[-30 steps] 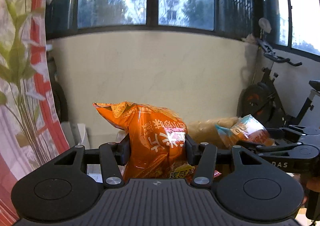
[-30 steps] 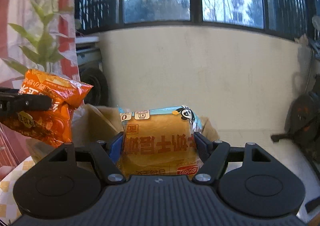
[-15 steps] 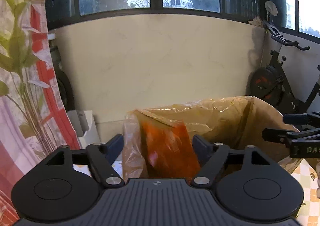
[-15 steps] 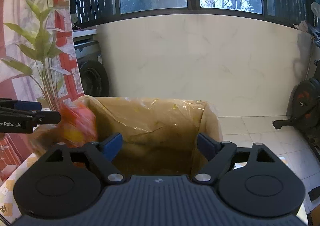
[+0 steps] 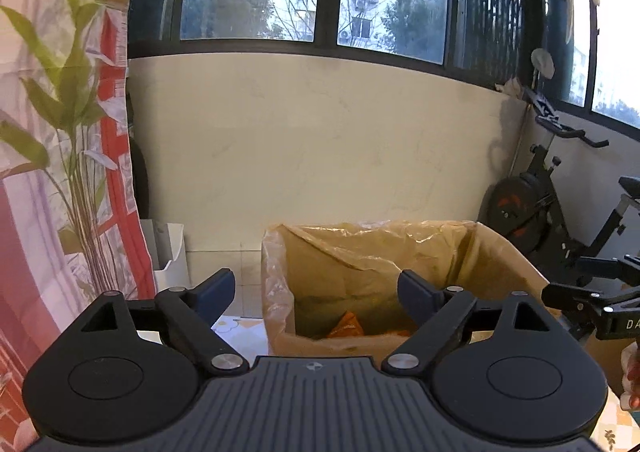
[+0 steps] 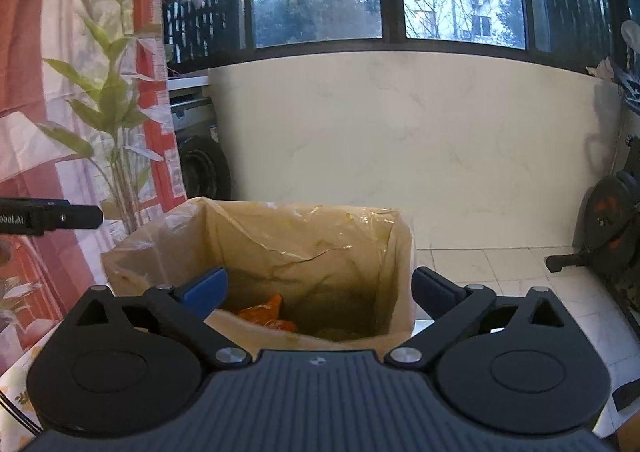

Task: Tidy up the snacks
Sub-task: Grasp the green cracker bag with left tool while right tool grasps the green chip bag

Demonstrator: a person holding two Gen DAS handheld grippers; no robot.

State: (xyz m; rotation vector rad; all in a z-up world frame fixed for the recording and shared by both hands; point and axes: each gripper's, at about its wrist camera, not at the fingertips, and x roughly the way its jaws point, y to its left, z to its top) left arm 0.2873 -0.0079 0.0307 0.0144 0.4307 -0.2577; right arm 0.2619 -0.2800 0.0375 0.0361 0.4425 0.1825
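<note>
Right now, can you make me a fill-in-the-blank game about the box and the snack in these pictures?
1. The cardboard box is lined with a clear ____ bag.
2. The snack bag lying inside the box is ____ in colour.
3. Between the fingers of the right gripper there is ____ held.
4. The exercise bike stands to the ____ of the box in the left wrist view.

Missing words: plastic; orange; nothing; right

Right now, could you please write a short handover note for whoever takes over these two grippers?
Left gripper: jaws opening, nothing between them.
Right gripper: jaws opening, also empty.
Things: the cardboard box lined with a yellowish plastic bag stands just ahead of both; an orange crinkly snack packet lies at its bottom.
Done: at least that packet is in the box.
Left: no other snacks are in view; look around before fetching more.
</note>
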